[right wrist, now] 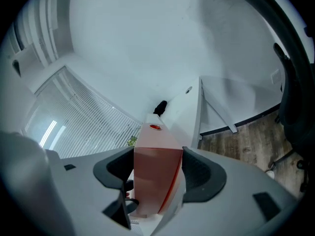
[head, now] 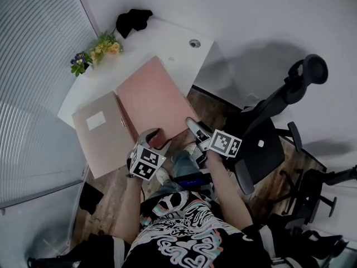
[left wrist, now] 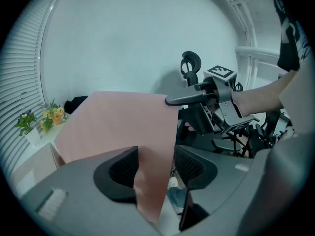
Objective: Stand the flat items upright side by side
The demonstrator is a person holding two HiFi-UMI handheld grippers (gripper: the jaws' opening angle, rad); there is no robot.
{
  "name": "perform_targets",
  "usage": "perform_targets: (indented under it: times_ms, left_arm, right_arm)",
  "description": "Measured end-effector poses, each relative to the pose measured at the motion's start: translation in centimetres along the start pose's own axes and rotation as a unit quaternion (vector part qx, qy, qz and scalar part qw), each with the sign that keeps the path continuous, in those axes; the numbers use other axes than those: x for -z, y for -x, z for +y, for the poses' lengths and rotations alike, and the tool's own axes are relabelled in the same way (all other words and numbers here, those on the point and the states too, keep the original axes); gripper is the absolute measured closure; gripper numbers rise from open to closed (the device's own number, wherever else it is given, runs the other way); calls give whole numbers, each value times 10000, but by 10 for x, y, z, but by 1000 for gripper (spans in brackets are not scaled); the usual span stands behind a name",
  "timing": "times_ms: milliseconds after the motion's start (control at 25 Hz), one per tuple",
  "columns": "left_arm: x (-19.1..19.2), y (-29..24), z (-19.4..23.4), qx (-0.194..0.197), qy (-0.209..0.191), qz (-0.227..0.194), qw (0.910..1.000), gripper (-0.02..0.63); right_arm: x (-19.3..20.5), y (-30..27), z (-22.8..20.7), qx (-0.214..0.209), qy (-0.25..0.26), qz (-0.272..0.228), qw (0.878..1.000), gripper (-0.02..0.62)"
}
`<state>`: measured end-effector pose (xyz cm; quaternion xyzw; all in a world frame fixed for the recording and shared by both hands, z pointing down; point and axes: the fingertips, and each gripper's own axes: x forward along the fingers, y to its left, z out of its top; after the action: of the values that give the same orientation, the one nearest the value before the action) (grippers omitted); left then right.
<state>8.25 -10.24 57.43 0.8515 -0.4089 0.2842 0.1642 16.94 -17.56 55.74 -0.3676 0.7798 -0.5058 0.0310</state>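
White surface, set into the room corner between blinds and wall.

- Far end: black crumpled item.
- Left edge, by the blinds: small bunch of yellow and purple flowers in a white pot.
- Near the right edge: round cable port, set flush.
- Over the middle: pink file, tilted, its near edge off the surface and past the front edge.
- Just left of the pink file, touching along one long side: beige file bearing a white label. Flat or propped: not determinable.
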Motion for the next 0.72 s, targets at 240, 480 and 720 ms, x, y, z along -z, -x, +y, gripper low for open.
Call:
perform_targets:
  times_ms: [240, 480, 720]
  left_arm:
    - [-4, 2, 3, 96, 60, -71, 9999, 377]
    - [-9, 3, 2, 159, 52, -107, 9998, 377]
    - [-9, 5, 3, 201, 145, -116, 9996, 377]
  right_arm:
    - [-6, 0, 14, 65, 423, -56, 9991, 295]
    - [-12, 3, 26, 130, 800, -112, 9966, 295]
    - [-15, 5, 33, 265, 1156, -90, 9929, 295]
